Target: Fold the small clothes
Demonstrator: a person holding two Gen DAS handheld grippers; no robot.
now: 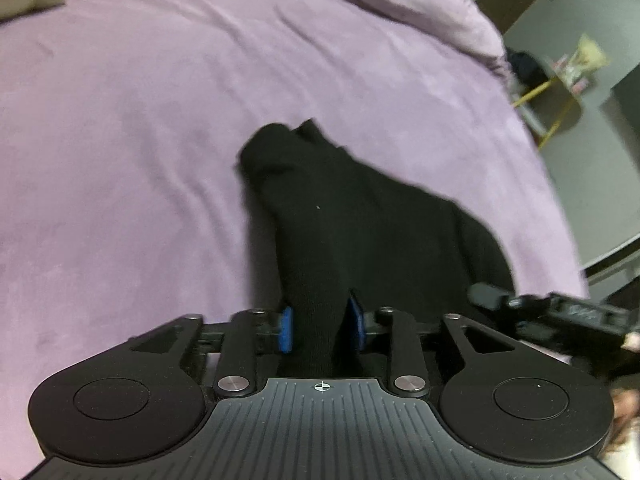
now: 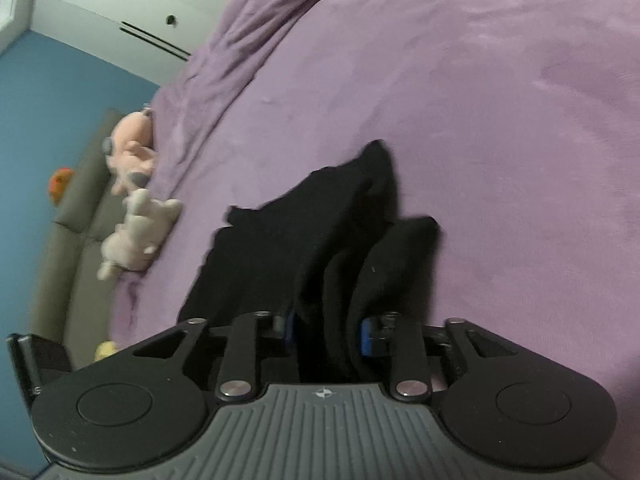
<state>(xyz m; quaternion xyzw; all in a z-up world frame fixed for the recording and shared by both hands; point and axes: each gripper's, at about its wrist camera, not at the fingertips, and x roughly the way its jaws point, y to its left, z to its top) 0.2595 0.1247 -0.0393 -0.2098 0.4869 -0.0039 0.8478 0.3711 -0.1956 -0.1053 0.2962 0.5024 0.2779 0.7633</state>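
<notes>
**Black garment between both grippers, over purple bedspread**

Left gripper [image 1: 323, 330] stood narrow; the black garment [image 1: 360, 216] ran up between its blue pads [image 1: 286, 330], contact unclear. Right gripper [image 2: 330, 330] likewise, cloth bunched between the fingers. Garment trailed ahead onto the bedspread [image 1: 140, 140]. Stuffed toys [image 2: 140, 232] lay far left of the right gripper.

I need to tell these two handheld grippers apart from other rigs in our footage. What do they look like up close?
Both look alike: the left gripper and right gripper have matte black bodies with a ribbed grey plate bearing a small crosshair mark, two round black discs at the sides, black linkage bars on silver pivot pins, and fingers tipped with blue pads. No cables or sleeves show.
</notes>
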